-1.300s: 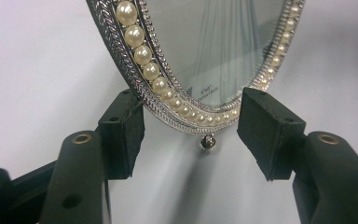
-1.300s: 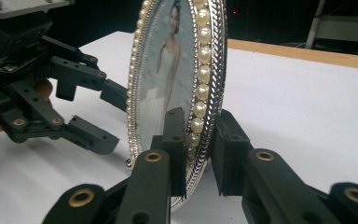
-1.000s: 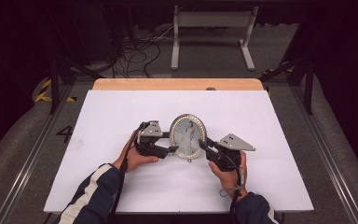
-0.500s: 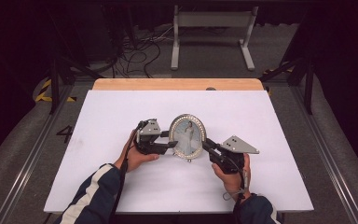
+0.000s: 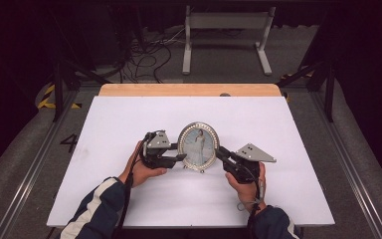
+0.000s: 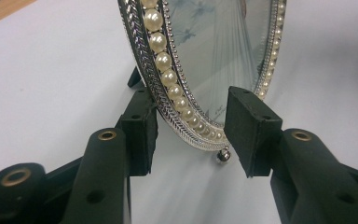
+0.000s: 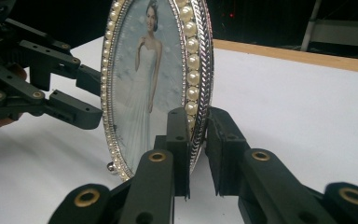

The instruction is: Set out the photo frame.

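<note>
Silver metal and a ring of small pearls make up the oval picture frame, which stands upright near the middle of the white table, closer to the person's edge than to the far wooden strip. Behind its glass is a photo of a figure in a long white dress.

From the frame's right side, the right gripper clamps its rim: in the right gripper view one pad presses the pearl face and the other sits against the back edge, with the metal border pinched between them.

At the frame's left edge, low down, is the left gripper. Its jaws have just been closing, and the frame's lower rim stands between them. In the left gripper view one pad lies at the back of the rim (whether it touches, I cannot tell), while the other stands clear of the glass with a plain gap, so this gripper is not yet clamped.

A small ball foot under the rim rests on the table. Both hands lie on the tabletop, one at each side of the frame.
</note>
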Demonstrator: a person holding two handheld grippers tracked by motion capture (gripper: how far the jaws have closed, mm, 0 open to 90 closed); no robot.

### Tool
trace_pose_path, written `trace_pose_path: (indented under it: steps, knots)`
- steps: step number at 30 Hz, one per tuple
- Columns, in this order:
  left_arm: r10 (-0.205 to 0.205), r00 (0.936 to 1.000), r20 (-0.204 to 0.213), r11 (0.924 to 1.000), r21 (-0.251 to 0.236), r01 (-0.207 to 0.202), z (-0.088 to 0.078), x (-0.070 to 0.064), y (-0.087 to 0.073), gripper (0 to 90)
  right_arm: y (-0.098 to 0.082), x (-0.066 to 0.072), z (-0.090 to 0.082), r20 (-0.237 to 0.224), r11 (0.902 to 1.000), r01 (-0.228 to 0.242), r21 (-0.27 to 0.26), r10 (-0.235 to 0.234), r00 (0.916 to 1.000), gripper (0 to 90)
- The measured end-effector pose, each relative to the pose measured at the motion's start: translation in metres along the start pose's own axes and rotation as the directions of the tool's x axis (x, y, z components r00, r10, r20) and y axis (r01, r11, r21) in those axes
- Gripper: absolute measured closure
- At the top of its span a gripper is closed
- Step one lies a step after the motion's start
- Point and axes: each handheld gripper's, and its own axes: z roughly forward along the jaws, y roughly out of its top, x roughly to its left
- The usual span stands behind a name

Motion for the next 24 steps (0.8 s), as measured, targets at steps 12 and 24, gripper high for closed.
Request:
trace_pose_path:
  steps: [12,24]
  knots:
    - [-0.004,1.0000,0.004,0.9997,-0.022,0.004,-0.0082,-0.0018,-0.0057,55.8,-0.0015,0.0011,0.0041,-0.027,0.9998,0.004,0.017,-0.003,0.9996,80.5]
    - [-0.014,0.9999,0.004,0.9991,-0.039,0.014,-0.0040,-0.0005,-0.0058,58.0,-0.0042,-0.0009,0.0047,-0.029,0.9989,0.023,0.040,-0.022,0.9993,83.3]
